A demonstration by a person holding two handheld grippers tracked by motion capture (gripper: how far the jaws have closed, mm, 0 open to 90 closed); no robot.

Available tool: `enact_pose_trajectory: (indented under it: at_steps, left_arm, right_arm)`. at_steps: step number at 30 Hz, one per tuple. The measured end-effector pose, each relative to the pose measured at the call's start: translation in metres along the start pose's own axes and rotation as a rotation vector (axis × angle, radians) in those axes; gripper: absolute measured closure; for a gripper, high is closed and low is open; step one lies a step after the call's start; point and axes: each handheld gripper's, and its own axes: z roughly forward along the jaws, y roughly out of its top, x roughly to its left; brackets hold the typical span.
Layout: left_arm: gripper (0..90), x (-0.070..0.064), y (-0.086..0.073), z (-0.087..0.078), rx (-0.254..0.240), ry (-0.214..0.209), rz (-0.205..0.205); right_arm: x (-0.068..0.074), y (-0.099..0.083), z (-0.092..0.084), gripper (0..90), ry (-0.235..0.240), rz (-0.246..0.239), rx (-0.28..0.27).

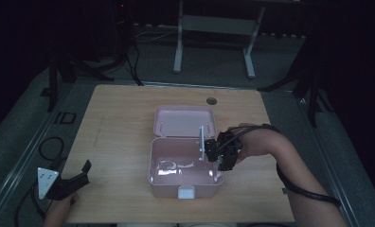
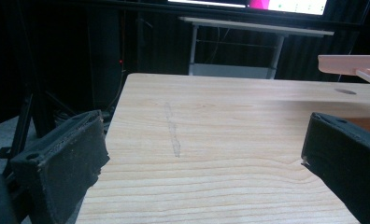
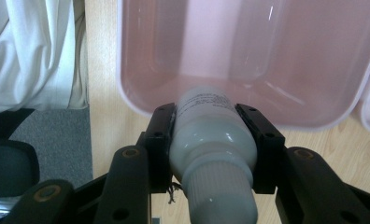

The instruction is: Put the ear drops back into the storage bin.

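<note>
An open pink plastic box (image 1: 185, 187) stands mid-table, its lid (image 1: 183, 120) tipped back behind it. My right gripper (image 1: 217, 152) hangs at the box's right rim, shut on a white bottle (image 3: 211, 135). In the right gripper view the jaws (image 3: 213, 126) clamp the bottle's body on both sides. Its ribbed cap points back toward the camera, and its far end reaches over the pink box's rim (image 3: 127, 93). My left gripper (image 1: 84, 170) rests near the table's front left corner. Its pads (image 2: 66, 158) stand wide apart with bare wood between them.
A thin white bar (image 1: 202, 139) rises by the box's hinge side. A round dark hole (image 1: 211, 100) sits in the tabletop at the back. White cloth (image 3: 29, 56) lies past the table's near edge. The lid's edge (image 2: 351, 63) juts in at the right of the left gripper view.
</note>
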Motion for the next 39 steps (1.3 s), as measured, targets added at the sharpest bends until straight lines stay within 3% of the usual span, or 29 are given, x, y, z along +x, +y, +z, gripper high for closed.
enact_pose_trajectory:
  at_steps: [13, 31, 39]
  left_arm:
    - [0.4, 0.000, 0.000, 0.000, -0.001, -0.001, 0.003]
    - [0.4, 0.000, 0.000, 0.000, -0.001, 0.000, 0.004]
    - [0.4, 0.000, 0.000, 0.000, 0.000, 0.000, 0.002]
  right_arm:
    - [-0.007, 0.015, 0.015, 59.5, 0.017, -0.007, -0.006]
    - [-0.015, 0.031, 0.062, 59.5, 0.049, -0.003, -0.007]
    - [-0.018, 0.038, 0.084, 59.5, 0.059, 0.001, 0.026]
